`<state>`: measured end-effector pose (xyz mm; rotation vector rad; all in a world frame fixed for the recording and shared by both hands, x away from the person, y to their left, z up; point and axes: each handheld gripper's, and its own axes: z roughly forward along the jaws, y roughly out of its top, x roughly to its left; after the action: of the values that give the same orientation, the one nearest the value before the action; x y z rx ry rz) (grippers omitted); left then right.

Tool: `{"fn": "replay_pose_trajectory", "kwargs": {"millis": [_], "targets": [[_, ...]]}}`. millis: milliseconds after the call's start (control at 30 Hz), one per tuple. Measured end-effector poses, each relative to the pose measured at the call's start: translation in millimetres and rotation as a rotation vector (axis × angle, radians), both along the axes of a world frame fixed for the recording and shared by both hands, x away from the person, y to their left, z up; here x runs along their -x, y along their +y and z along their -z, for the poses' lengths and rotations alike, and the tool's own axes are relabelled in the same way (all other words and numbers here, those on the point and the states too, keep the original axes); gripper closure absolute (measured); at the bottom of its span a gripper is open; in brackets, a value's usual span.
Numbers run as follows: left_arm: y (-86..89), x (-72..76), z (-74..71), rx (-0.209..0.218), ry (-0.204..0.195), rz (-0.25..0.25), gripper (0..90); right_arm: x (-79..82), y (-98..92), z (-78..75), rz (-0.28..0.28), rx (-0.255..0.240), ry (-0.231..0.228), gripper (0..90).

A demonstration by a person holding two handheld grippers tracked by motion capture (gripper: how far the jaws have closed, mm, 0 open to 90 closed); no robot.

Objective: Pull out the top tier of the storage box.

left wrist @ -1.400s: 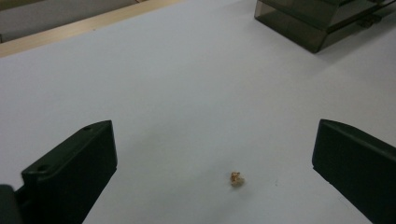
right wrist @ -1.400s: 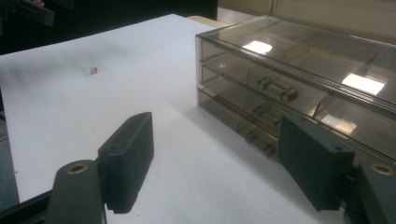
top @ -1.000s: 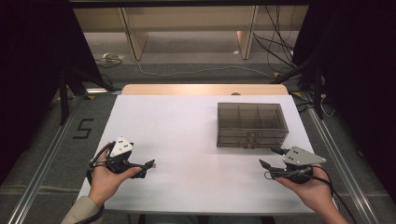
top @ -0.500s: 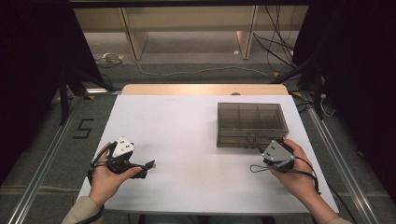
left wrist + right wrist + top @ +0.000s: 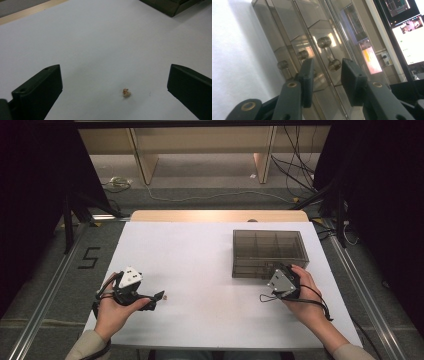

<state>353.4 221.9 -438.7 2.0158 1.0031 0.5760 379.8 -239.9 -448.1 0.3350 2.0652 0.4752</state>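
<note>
A smoky see-through compartment box stands on the white table top, right of the middle. My right gripper is at its near wall, pointing into it. In the right gripper view the box wall carries a small bar handle with round knobs. That gripper has just been closing its jaws, and the handle's lower knob lies between the tips without the pads pressing on it. My left gripper rests open at the near left. A tiny brass piece lies on the table between its jaws.
A wooden table strip runs behind the white top. Metal rails flank the table on the floor, with a "5" mark at the left. Cables lie at the back right. Lit screens show beyond the box.
My right hand has moved forward and left up to the box's near wall, turning its gripper toward it, with the jaws narrower. The left hand has stayed put.
</note>
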Motion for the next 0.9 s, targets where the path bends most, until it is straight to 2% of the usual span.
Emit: {"fn": "replay_pose_trajectory", "kwargs": {"millis": [167,400,633,900], "targets": [[1.7,-0.1,-0.5,0.005,-0.008,-0.007,0.0,-1.5,1.8,1.5,0.002,0.016,-0.012,66.0],[2.8,-0.8,0.7,-0.002,-0.004,-0.013,0.0,-0.9,5.8,1.8,0.013,0.072,-0.044,70.6],[4.1,-1.6,1.8,-0.006,-0.002,-0.019,0.0,-0.9,8.1,1.8,0.021,0.109,-0.069,76.0],[5.5,-2.0,2.3,-0.005,-0.005,-0.028,0.0,0.4,10.9,3.1,0.041,0.131,-0.086,78.7]]}}
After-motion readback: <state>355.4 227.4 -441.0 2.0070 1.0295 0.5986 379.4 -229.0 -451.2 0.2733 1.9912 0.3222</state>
